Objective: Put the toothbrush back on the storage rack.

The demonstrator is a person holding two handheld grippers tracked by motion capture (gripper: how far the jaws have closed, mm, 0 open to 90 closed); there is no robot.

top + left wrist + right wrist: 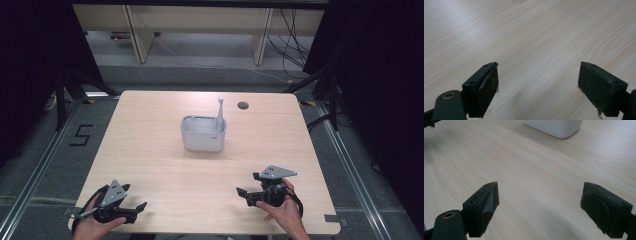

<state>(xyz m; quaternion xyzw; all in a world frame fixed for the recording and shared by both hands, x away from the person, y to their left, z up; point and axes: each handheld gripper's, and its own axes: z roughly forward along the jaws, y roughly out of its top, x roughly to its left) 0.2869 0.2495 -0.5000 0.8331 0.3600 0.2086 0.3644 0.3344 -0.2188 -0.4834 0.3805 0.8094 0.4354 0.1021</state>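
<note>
I see a pale grey holder (202, 134) standing upright near the middle of the tabletop (150, 150), a rounded-corner box with an open top that looks divided into compartments. A white toothbrush (220, 116) stands in its right end, bristle head up, rising well above the rim and leaning slightly. In the right gripper view the holder's (554, 126) smooth white lower corner sits on the light wood grain ahead of my jaws. My left claw (137, 209) is low over the near left corner of the tabletop, jaws spread wide with bare wood between them. My right claw (246, 191) is near the front right edge, likewise wide apart and gripping nothing. Both are well apart from the holder.
</note>
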